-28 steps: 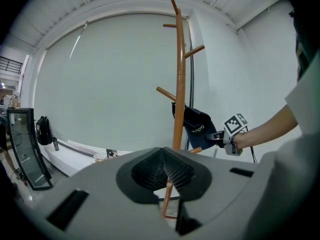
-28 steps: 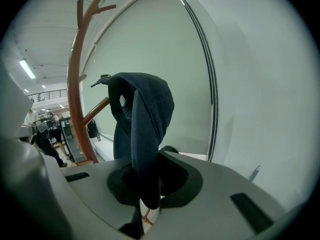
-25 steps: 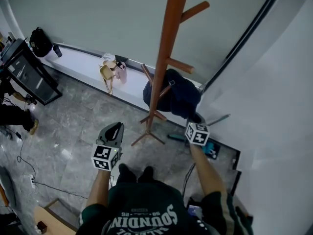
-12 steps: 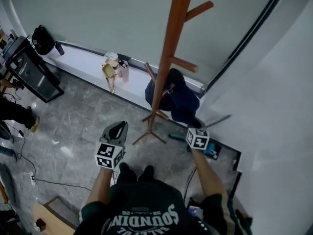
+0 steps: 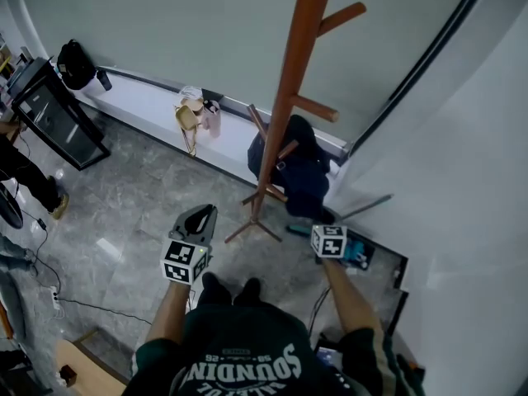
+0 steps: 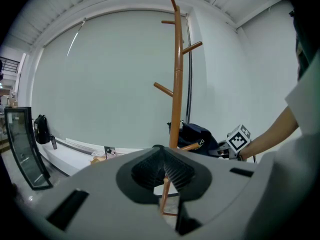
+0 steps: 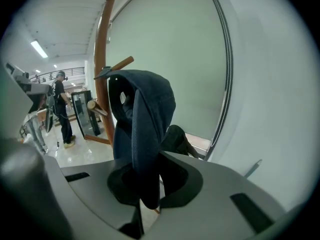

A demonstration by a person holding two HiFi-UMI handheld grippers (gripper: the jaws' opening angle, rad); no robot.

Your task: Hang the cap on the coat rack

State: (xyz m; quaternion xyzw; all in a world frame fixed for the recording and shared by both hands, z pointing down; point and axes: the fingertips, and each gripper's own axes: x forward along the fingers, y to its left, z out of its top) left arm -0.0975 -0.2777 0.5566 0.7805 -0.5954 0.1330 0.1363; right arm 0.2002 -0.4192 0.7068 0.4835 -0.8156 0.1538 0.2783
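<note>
One coat rack (image 5: pixel 285 114) on grey marble floor (image 5: pixel 132 213); right tongs (image 7: pixel 148 186) clamp cap (image 7: pixel 142 114), left tongs (image 6: pixel 162 166) together

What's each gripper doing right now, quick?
Left gripper: closed, nothing in it.
Right gripper: closed on the navy cap.

There are one wooden coat rack (image 5: pixel 285 114), one dark blue cap (image 5: pixel 304 176), one black backpack (image 5: pixel 74 66), and two grippers: left gripper (image 5: pixel 200 211), right gripper (image 5: pixel 322 214).

A black backpack (image 5: pixel 74 64) sits on the white ledge (image 5: pixel 147 106) near a glass cabinet (image 5: pixel 58 124); small tan items (image 5: pixel 190 115) lie farther along.
</note>
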